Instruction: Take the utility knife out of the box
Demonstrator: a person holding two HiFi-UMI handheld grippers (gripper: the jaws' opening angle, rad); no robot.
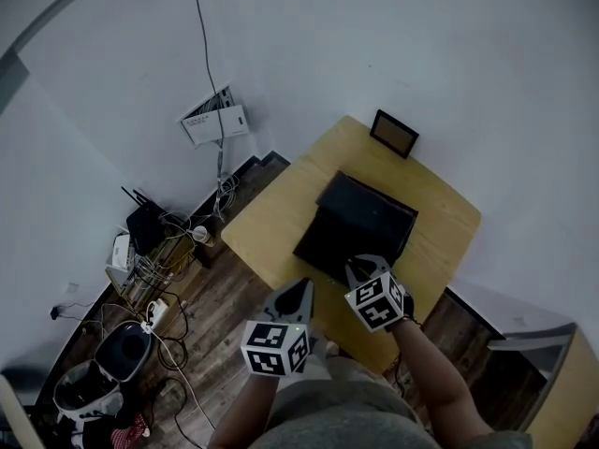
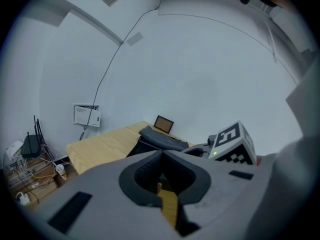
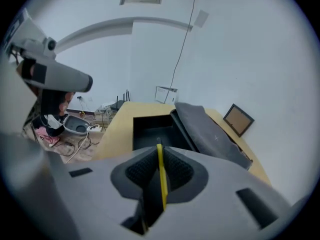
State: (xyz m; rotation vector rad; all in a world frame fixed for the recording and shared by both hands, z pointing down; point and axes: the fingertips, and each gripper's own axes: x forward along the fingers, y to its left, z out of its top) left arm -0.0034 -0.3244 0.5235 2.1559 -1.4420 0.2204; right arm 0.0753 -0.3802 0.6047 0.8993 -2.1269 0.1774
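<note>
The right gripper has its jaws clamped on the thin yellow knife, low in the frame's middle. The open box shows just above it. The left gripper has its jaws together.

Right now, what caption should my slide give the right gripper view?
Right gripper shut on the yellow utility knife, with the open black box on the table beyond.

White walls meet a dark wooden floor; a pale wooden table stands against them, cables alongside.
</note>
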